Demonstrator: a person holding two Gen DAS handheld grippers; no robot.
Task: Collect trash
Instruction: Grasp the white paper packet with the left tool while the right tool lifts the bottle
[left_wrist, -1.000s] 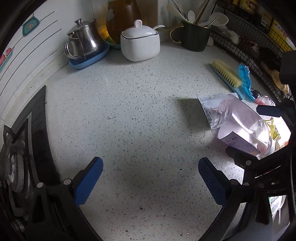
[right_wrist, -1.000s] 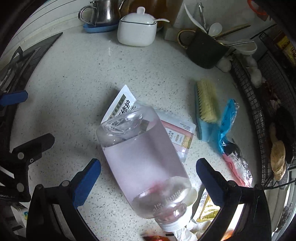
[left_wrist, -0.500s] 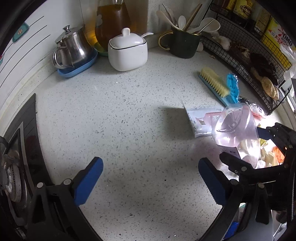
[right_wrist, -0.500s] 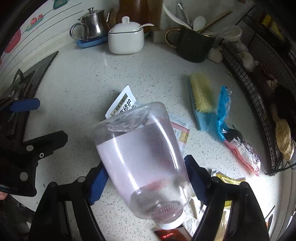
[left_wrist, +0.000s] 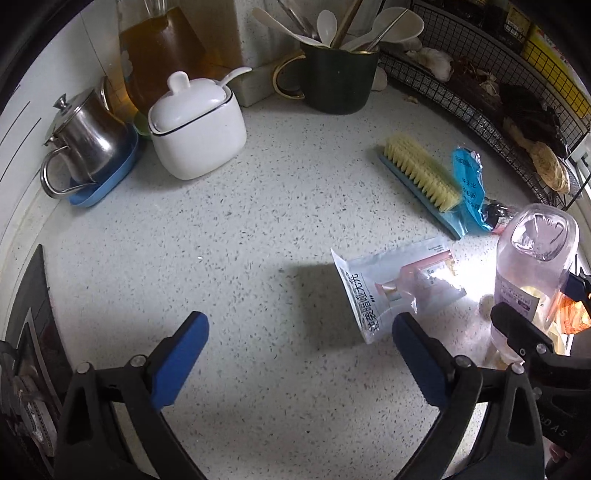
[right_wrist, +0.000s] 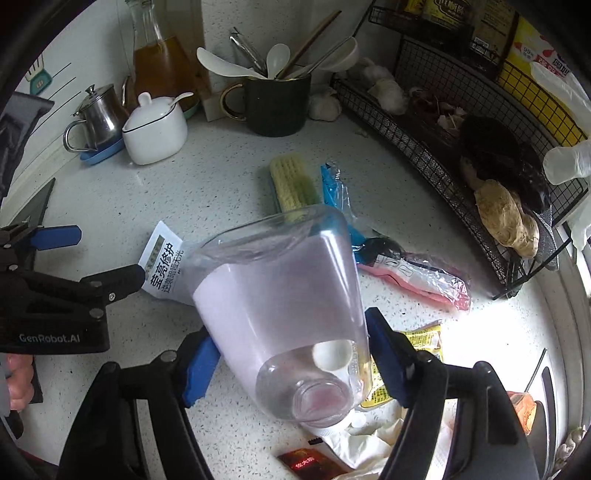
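Observation:
My right gripper (right_wrist: 288, 350) is shut on a clear plastic bottle (right_wrist: 284, 306) with a pale pink label, lifted off the counter, mouth toward the camera. The bottle also shows in the left wrist view (left_wrist: 532, 273) at the far right. A white printed pouch (left_wrist: 391, 291) lies flat on the speckled counter (left_wrist: 229, 236); it also shows in the right wrist view (right_wrist: 164, 266), partly hidden behind the bottle. My left gripper (left_wrist: 299, 354) is open and empty, hovering left of the pouch. A blue wrapper (right_wrist: 336, 199), a pink wrapper (right_wrist: 421, 280) and a yellow sachet (right_wrist: 424, 339) lie nearby.
A scrub brush (left_wrist: 421, 177), white lidded pot (left_wrist: 195, 129), steel kettle on a blue tray (left_wrist: 85, 147), dark utensil mug (left_wrist: 336, 81) and oil bottle (left_wrist: 159, 51) stand at the back. A wire rack (right_wrist: 480, 129) lines the right. The stove edge (left_wrist: 33, 295) is left.
My right gripper closed on the bottle and lifted it off the pouch, tilting it upward. My left gripper drew back and turned, still open.

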